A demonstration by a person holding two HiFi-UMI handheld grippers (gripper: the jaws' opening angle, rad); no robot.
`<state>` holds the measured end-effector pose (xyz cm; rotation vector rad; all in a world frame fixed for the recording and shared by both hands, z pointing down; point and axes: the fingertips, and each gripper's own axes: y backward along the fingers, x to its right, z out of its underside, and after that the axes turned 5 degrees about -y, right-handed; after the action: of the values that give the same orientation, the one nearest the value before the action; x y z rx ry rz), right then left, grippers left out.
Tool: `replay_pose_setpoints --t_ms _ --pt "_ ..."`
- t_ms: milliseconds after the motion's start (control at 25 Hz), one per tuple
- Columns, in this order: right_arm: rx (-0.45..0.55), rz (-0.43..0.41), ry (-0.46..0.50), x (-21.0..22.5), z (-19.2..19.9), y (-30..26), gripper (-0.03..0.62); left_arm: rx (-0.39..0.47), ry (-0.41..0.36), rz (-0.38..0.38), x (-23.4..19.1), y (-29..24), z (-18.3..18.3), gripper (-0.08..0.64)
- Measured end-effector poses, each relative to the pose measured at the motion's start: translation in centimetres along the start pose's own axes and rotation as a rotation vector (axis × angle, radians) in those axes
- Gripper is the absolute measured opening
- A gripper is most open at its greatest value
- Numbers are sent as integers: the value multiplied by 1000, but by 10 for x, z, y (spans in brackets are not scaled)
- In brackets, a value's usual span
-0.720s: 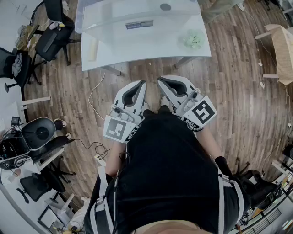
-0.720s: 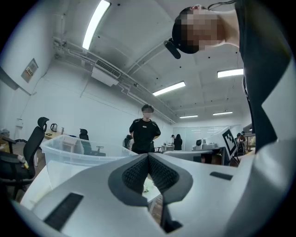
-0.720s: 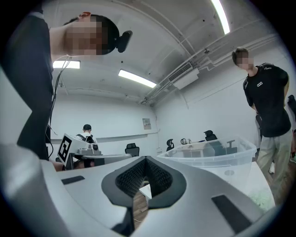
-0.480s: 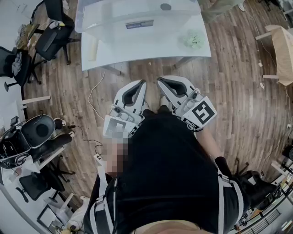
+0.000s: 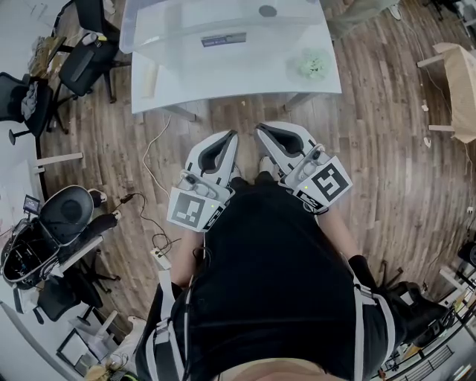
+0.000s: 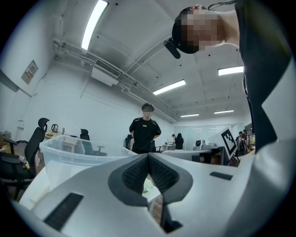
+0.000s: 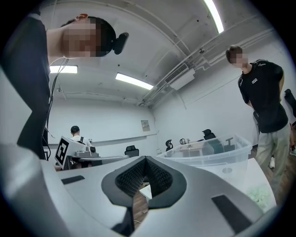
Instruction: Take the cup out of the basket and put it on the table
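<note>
Head view puts the clear basket (image 5: 141, 30) at the top of the picture, standing on the white bench (image 5: 245, 78). Near its far side sits a small dark round thing (image 5: 268, 11). Whether that is the cup I cannot tell, and neither gripper view makes it any plainer. A dark label (image 5: 223, 39) shows in the middle of the basket. On the bench, just beside the basket's near right corner, lies a pale green crumpled thing (image 5: 312, 65), and toward the bench's left end lies a long cream thing (image 5: 149, 78).

My left hand-held gripper (image 5: 232, 135) and my right hand-held gripper (image 5: 259, 130) are side by side close against my body, over the wooden floor (image 5: 387, 171). They are short of the bench's near edge and apart from the basket, and both point level toward it. Left gripper view shows its jaws closed, pads meeting at the tips with nothing between them; right gripper view shows the same.

A person in a black shirt (image 6: 145, 132) stands beyond the bench, and office chairs (image 5: 82, 63) stand off to the left
</note>
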<state>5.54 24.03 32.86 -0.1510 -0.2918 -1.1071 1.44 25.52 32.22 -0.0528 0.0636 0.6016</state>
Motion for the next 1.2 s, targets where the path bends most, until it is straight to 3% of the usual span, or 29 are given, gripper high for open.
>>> replay_pose_setpoints --t_ms 640,1200 --pt "-24 -21 10 45 -7 47 18 -7 11 -57 43 -49 5 18" --pt "-34 1 22 69 -7 21 18 -23 12 -50 3 -68 12 17"
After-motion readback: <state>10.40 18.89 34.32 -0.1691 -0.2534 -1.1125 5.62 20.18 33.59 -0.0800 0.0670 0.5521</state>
